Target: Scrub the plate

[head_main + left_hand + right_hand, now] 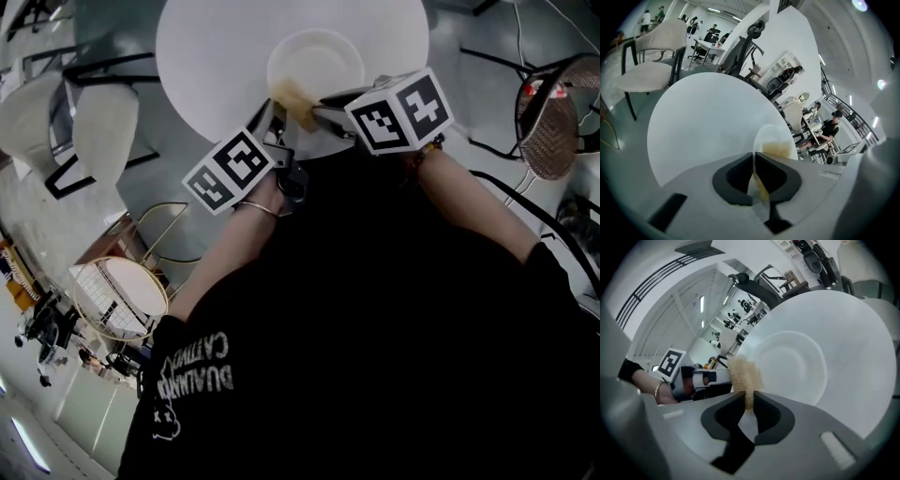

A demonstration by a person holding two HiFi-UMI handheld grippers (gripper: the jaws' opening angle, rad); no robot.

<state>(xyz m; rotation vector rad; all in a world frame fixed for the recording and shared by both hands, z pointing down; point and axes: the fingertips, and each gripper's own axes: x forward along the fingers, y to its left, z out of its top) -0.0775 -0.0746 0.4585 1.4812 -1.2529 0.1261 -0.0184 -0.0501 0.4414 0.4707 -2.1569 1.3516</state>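
The plate [323,52] sits on the round white table [206,56], toward its near edge. The left gripper [270,114] pinches the plate's near rim, its jaws drawn together on the thin edge. The right gripper [323,101] is clamped on a tan sponge [298,101], which appears to rest against the plate's inner slope, just beside the left gripper.
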